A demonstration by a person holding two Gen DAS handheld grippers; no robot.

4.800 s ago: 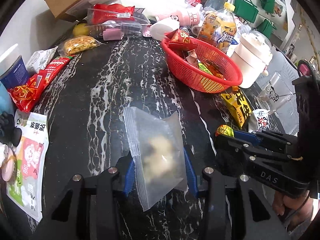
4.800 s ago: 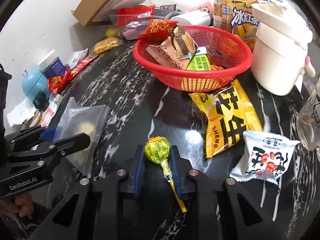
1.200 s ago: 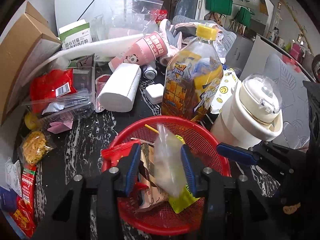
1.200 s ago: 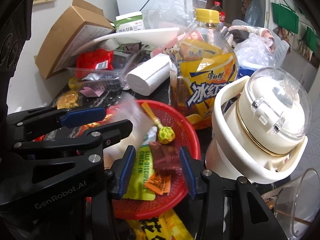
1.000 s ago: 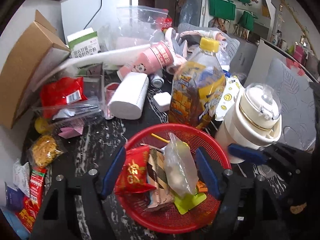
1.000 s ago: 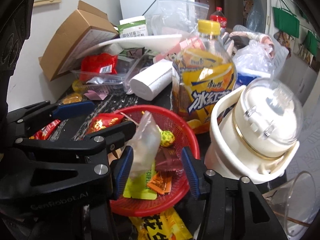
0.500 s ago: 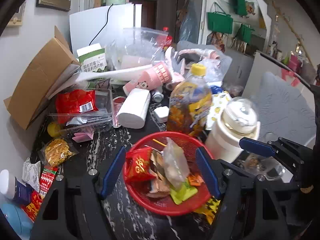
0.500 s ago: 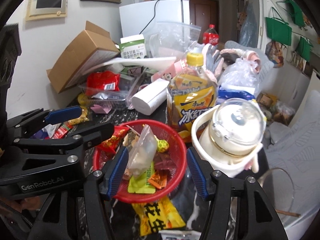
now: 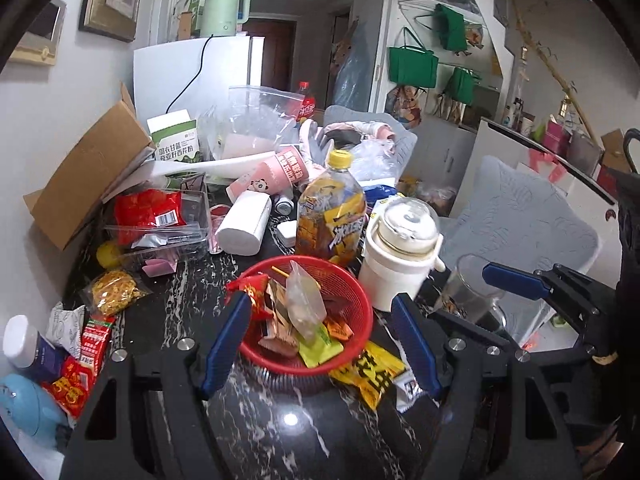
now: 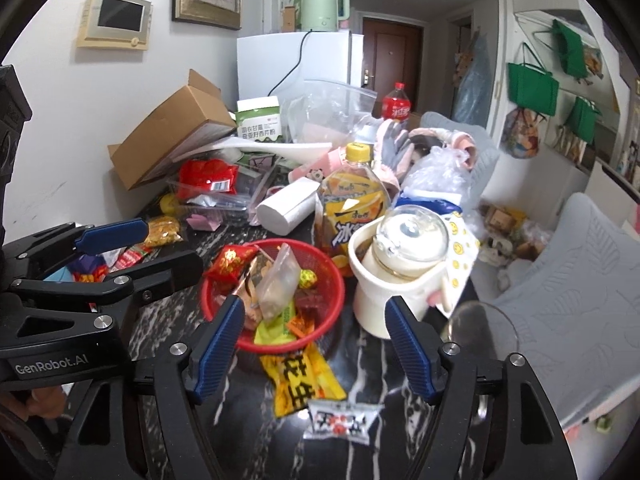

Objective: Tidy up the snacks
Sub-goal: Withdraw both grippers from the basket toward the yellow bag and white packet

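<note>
Snacks: clear bag (image 9: 305, 304) and lollipop (image 10: 308, 278), gripped seconds ago, now lie in red basket (image 9: 354, 300). Left tongs (image 9: 320, 344) and right tongs (image 10: 316, 344) spread wide, empty, pulled back. Yellow packet (image 10: 298, 382) remains on table (image 9: 280, 432); likely next.

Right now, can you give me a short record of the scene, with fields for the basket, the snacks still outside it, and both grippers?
basket: red basket, holds clear bag, lollipop, other packets
outside, in front: yellow packet, white packet
left gripper: open, nothing held
right gripper: open, nothing held
beside basket: tea bottle, white pot
</note>
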